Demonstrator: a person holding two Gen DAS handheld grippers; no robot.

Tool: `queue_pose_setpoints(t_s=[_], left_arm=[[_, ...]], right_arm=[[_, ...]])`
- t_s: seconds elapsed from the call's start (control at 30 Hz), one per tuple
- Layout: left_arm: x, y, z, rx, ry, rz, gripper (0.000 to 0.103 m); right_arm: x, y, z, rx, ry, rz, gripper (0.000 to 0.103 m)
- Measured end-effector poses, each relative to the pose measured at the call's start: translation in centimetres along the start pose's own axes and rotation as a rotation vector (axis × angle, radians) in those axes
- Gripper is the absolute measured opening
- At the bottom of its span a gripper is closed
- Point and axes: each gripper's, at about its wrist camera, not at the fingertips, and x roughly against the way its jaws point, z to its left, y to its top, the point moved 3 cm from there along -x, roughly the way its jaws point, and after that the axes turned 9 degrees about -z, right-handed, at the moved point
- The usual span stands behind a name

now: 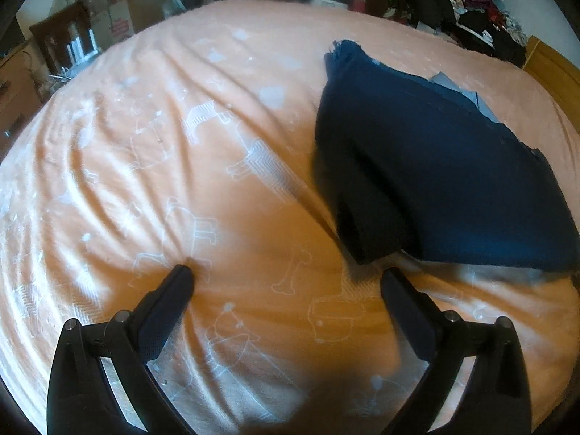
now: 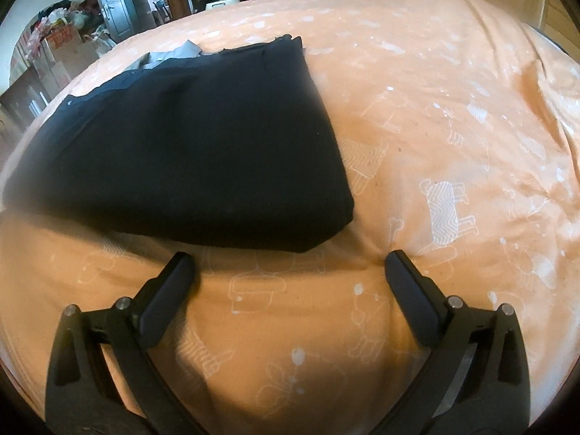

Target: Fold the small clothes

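A dark navy garment (image 1: 435, 166) lies folded on the orange bedsheet (image 1: 181, 145), with a grey lining peeking out at its far edge. In the left wrist view it sits ahead and to the right of my left gripper (image 1: 286, 275), which is open and empty, fingertips resting near the sheet. In the right wrist view the same garment (image 2: 188, 152) lies ahead and to the left of my right gripper (image 2: 290, 261). That gripper is open too, with nothing between its fingers, just short of the garment's near edge.
The orange sheet (image 2: 453, 127) with white animal prints covers the whole bed and is wrinkled. Cardboard boxes (image 1: 123, 18) and a chair stand beyond the far left edge. A pile of clothes (image 1: 471, 3) lies at the far right. A wooden bed frame (image 1: 551, 65) borders the right.
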Motion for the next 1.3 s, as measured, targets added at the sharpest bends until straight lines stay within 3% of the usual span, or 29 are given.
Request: queue_pose_setpoints(t_s=[1.3], left_arm=[[-0.60,0.24,-0.35,-0.026,0.048,-0.029,0.103]], right_arm=[[0.26,0.02,-0.11,-0.015,0.019,-0.014,0.103]])
